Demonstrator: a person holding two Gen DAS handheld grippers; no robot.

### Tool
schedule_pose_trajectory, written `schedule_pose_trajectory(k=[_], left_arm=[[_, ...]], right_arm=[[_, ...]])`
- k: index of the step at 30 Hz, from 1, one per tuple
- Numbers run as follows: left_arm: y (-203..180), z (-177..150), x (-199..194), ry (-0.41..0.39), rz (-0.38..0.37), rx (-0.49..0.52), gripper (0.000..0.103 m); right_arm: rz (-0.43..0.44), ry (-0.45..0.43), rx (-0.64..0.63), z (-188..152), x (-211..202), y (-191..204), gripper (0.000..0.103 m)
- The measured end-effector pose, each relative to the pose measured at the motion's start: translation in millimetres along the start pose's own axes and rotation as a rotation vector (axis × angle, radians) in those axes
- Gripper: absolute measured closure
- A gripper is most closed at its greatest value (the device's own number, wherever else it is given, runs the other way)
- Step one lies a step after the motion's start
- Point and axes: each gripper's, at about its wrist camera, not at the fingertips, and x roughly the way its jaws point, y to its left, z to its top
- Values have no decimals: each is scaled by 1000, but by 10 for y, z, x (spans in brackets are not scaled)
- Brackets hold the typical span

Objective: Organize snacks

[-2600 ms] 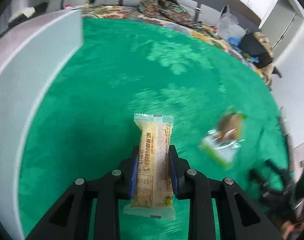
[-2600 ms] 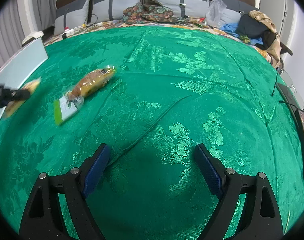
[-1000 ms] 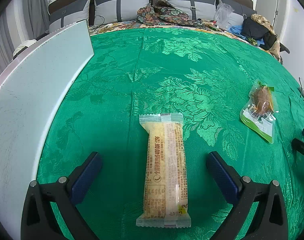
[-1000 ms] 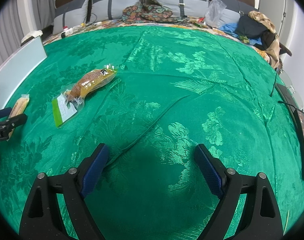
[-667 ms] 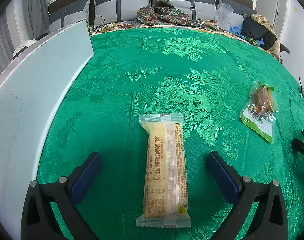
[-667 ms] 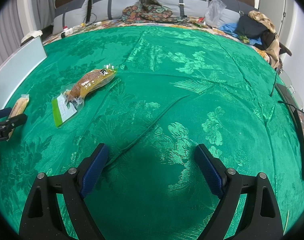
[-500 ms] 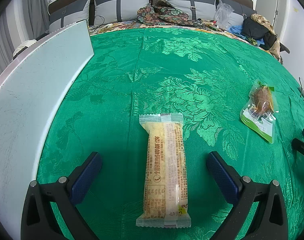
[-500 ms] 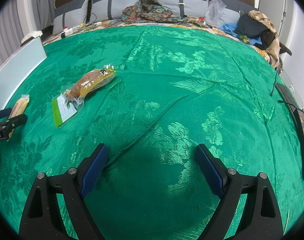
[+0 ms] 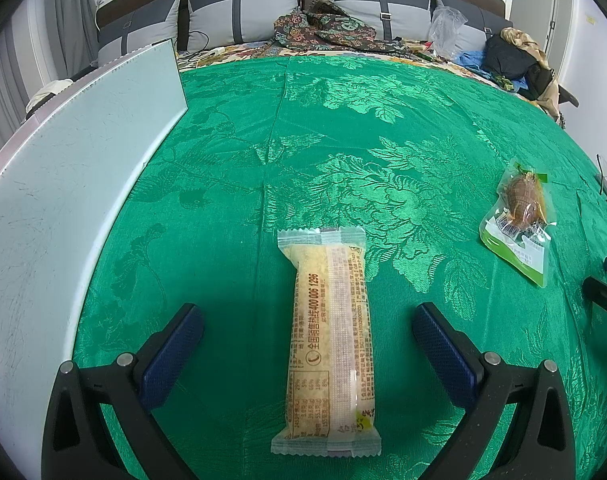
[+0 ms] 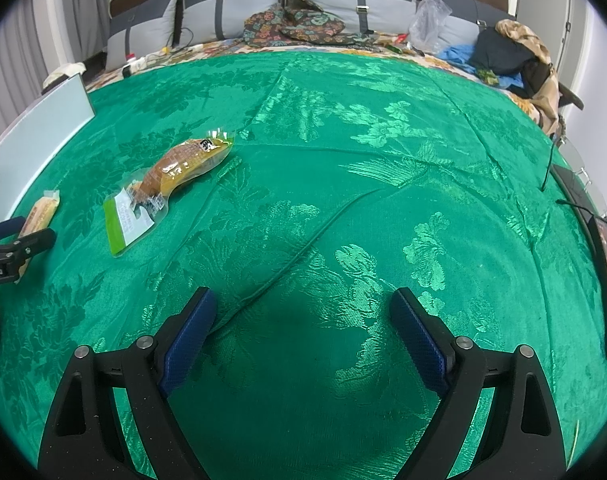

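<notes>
The snacks lie on a big green cloth (image 9: 343, 140) with leaf and flower shapes in it. We see two of them. One is a long yellow snack bar (image 9: 329, 344) in a clear wrapper with writing on it. It lies flat on the cloth, right between the two fingers of our left gripper (image 9: 307, 340). The fingers are spread wide and do not touch the bar, so this gripper holds nothing. The blue pads (image 9: 171, 356) sit well apart from the wrapper on both sides.

The other snack is a brown bun (image 10: 171, 178) in a clear bag with a green end. It lies on the cloth to the right of the bar, well away from it.

Our right gripper (image 10: 299, 334) is spread wide too and holds nothing. Only green cloth shows between its fingers. From its camera we see the bun bag far off to the left, and the left gripper with the bar at the left edge.

A long white board (image 9: 63, 184) stands along the left side of the cloth. Gray pillows (image 9: 239, 12) line the back.
</notes>
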Motion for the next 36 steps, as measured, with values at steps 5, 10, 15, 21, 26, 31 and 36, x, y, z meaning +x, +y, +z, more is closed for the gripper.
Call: schedule_pose_trajectory(k=[5, 10, 15, 21, 26, 31, 36], left_arm=[[-2, -2, 1, 0, 0, 0, 0], [-3, -3, 2, 0, 0, 0, 0], [0, -3, -2, 0, 0, -1, 0], [16, 66, 23, 69, -41, 47, 0], [227, 208, -7, 204, -149, 64, 5], [196, 115, -64, 195, -133, 43, 7], [-101, 106, -79, 160, -62, 134, 35]], right_arm=[[0, 0, 0, 0, -1, -1, 11], [0, 0, 0, 0, -1, -1, 11], [-2, 0, -1, -1, -3, 3, 11], [-3, 0, -2, -2, -6, 5, 11], [1, 0, -2, -13, -9, 8, 11], [81, 94, 0, 107, 4, 6, 12], [254, 106, 270, 584, 100, 122, 13]])
